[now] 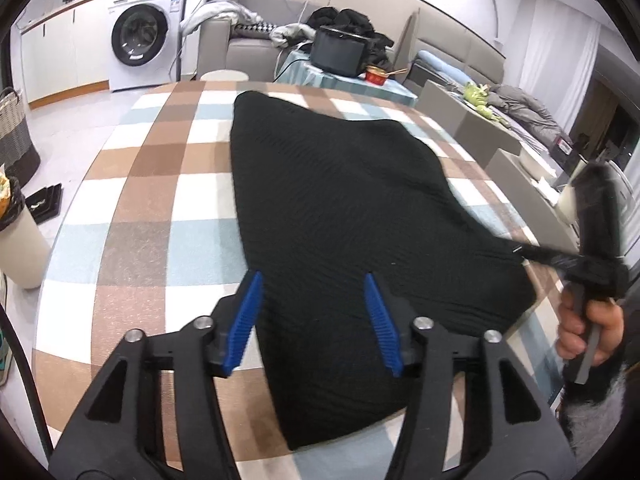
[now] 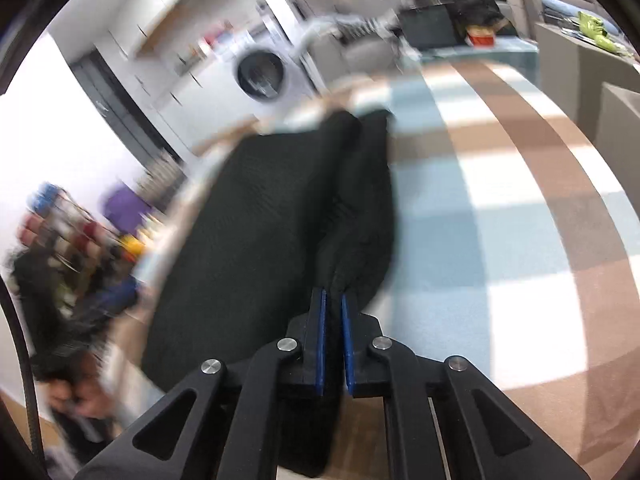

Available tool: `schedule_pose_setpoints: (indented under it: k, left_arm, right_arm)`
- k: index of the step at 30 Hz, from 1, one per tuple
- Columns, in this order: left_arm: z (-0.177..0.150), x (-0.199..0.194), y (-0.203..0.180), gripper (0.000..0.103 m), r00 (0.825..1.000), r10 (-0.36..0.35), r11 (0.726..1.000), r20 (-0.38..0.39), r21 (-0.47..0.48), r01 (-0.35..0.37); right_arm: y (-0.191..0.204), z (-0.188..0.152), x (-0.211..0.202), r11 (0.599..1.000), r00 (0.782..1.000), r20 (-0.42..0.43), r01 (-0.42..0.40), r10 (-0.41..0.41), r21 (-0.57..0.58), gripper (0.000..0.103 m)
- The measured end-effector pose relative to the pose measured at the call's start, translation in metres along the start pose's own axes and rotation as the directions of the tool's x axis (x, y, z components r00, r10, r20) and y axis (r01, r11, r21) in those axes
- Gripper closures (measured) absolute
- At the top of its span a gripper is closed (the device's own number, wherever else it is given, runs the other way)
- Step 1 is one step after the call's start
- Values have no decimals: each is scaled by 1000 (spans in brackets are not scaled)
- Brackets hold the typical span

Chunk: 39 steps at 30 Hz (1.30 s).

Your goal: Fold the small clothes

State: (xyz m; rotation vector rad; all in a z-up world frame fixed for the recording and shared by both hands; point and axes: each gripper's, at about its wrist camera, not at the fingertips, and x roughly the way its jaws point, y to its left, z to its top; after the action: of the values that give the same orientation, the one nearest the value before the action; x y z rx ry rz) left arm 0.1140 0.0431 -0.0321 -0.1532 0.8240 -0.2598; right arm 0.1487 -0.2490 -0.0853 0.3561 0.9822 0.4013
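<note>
A black knit garment (image 1: pixel 340 216) lies spread on the checked tablecloth (image 1: pixel 132 184). My left gripper (image 1: pixel 314 288) is open, its blue pads hovering over the garment's near part, empty. My right gripper (image 2: pixel 333 300) is shut on the garment's edge (image 2: pixel 348 248) and lifts a fold of it off the table. In the left wrist view the right gripper (image 1: pixel 532 256) shows at the right edge, pulling the garment's corner sideways. The right wrist view is motion blurred.
A black pot (image 1: pixel 340 50) and a red box (image 1: pixel 376 76) stand on a side table behind. A washing machine (image 1: pixel 140 36) is at the back left. A bin (image 1: pixel 16 236) and a basket (image 1: pixel 14 136) stand left of the table. Grey boxes (image 1: pixel 500 148) stand on the right.
</note>
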Motion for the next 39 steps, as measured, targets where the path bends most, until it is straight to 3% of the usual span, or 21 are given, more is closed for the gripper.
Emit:
schedule_pose_setpoints:
  k: [1, 3, 6, 9, 12, 14, 16, 18, 19, 20, 22, 23, 24, 26, 28, 30, 32, 35, 39]
  left_arm:
    - [0, 0, -3, 49, 1000, -5, 1000, -5, 7, 5]
    - [-2, 0, -9, 49, 1000, -4, 1000, -15, 14, 4]
    - [-3, -3, -16, 49, 999, -19, 999, -26, 29, 19]
    - [-5, -4, -18, 48, 999, -29, 999, -33, 29, 30]
    - [-7, 1, -16, 48, 997, -43, 999, -57, 14, 44]
    - [-9, 3, -17, 48, 997, -43, 999, -67, 17, 44]
    - [-8, 5, -15, 48, 997, -43, 999, -69, 19, 45]
    - [-9, 5, -16, 48, 996, -46, 999, -74, 20, 47]
    - [-9, 6, -15, 48, 996, -47, 999, -72, 20, 48]
    - [-9, 5, -15, 48, 996, -46, 999, -72, 20, 48]
    - [-8, 5, -14, 48, 996, -46, 999, -73, 19, 48]
    - [-8, 6, -14, 48, 996, -47, 999, -73, 19, 48]
    - [-8, 6, -14, 48, 996, -47, 999, -73, 20, 48]
    - [-8, 7, -14, 48, 996, -43, 999, -78, 21, 45]
    - [-9, 8, -15, 48, 996, -40, 999, -85, 22, 42]
    - [-10, 9, -19, 48, 996, -12, 999, -85, 31, 15]
    - [-10, 9, -24, 48, 997, -3, 999, -79, 46, 7]
    - [-13, 11, -31, 48, 996, -16, 998, -86, 66, 22]
    - [-18, 18, -36, 46, 994, -17, 996, -107, 89, 26]
  right_arm:
    - [-2, -3, 5, 999, 999, -30, 36, -36, 4, 87]
    - [-3, -3, 1, 999, 999, -22, 36, -35, 23, 84]
    - [4, 1, -19, 999, 999, 36, -12, 10, 30, 82]
    - [9, 3, -27, 993, 992, 59, -112, 110, 25, 77]
    - [13, 0, -17, 986, 986, 3, -164, 164, 15, 76]
    - [14, -3, -6, 973, 971, -46, -232, 233, 16, 73]
    - [14, -6, 5, 971, 967, -82, -239, 240, 18, 72]
    - [14, -7, 6, 966, 963, -73, -257, 258, 18, 77]
    - [17, -7, 2, 967, 965, -56, -256, 256, 0, 88]
    - [21, -8, -4, 964, 964, -33, -263, 262, -29, 93]
    - [31, -6, -20, 948, 951, 6, -308, 309, -80, 94]
    - [33, -5, -26, 927, 930, 6, -366, 368, -74, 95]
    - [34, -4, -28, 922, 924, -4, -381, 381, -75, 95]
    - [32, -8, -14, 964, 970, -64, -241, 236, -110, 95]
    - [26, -14, 7, 976, 974, -147, -188, 172, -106, 93]
    - [26, -10, 0, 976, 976, -121, -193, 180, -104, 85]
    - [30, -5, -17, 977, 987, -62, -159, 151, -146, 62]
    - [26, 11, -34, 979, 984, 56, -158, 167, -129, 58]
    - [16, 54, -2, 989, 987, 59, -147, 149, -31, 58]
